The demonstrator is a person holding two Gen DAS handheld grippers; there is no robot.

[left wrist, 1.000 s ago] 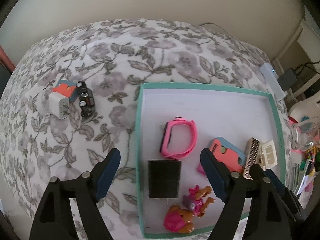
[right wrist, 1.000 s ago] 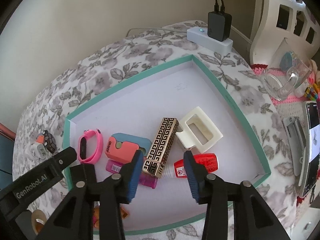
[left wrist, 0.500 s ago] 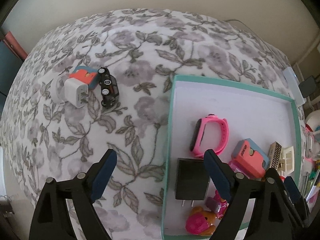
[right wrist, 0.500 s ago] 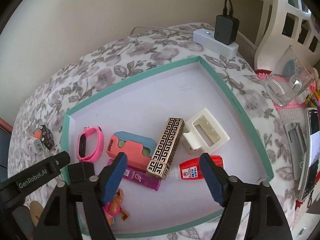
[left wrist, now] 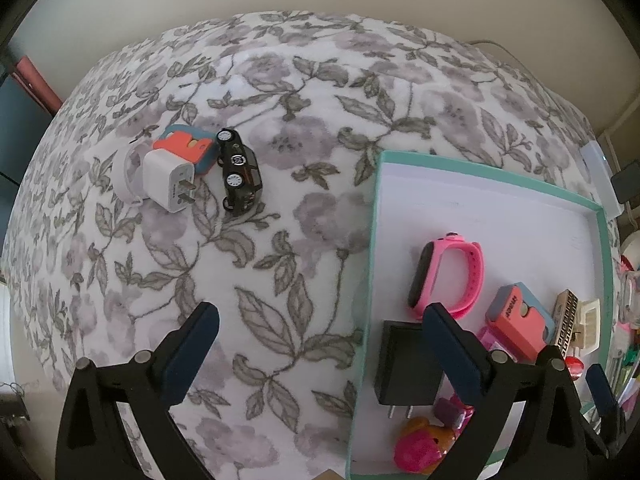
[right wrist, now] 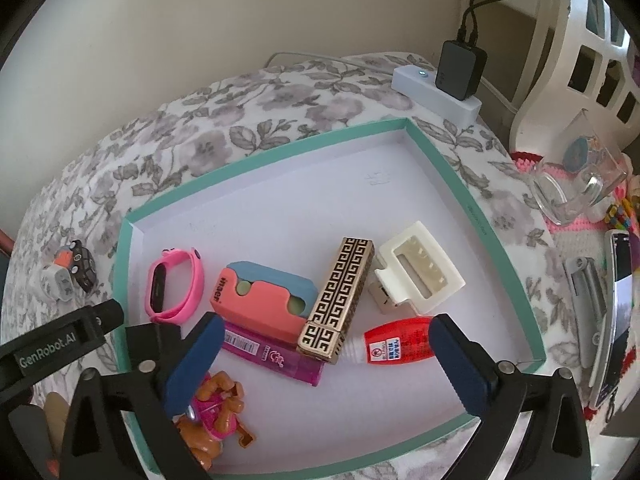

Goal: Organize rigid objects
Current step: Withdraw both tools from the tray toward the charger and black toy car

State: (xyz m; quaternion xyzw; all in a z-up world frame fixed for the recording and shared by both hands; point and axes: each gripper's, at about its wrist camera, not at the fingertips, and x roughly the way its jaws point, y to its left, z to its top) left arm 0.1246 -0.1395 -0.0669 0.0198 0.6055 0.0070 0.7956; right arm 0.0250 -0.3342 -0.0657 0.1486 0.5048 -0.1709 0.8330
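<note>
Fingers of left gripper (left wrist: pixel 320 344) and right gripper (right wrist: pixel 326 364) just spread, gripping nothing — toy car (left wrist: pixel 239 172) far ahead-left; straddle its sides.

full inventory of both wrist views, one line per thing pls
tray: 1, teal rim, on floral cloth
pink watch: 1, in tray
coral-blue case: 1, in tray
patterned gold box: 1, in tray
cream clip: 1, in tray
red bottle: 1, in tray
purple lighter: 1, in tray
toy dog: 1, in tray
black charger: 1, in tray
toy car: 1, on cloth
white charger: 1, on cloth
second coral-blue case: 1, on cloth
left tongs: open, empty
right tongs: open, empty
</note>
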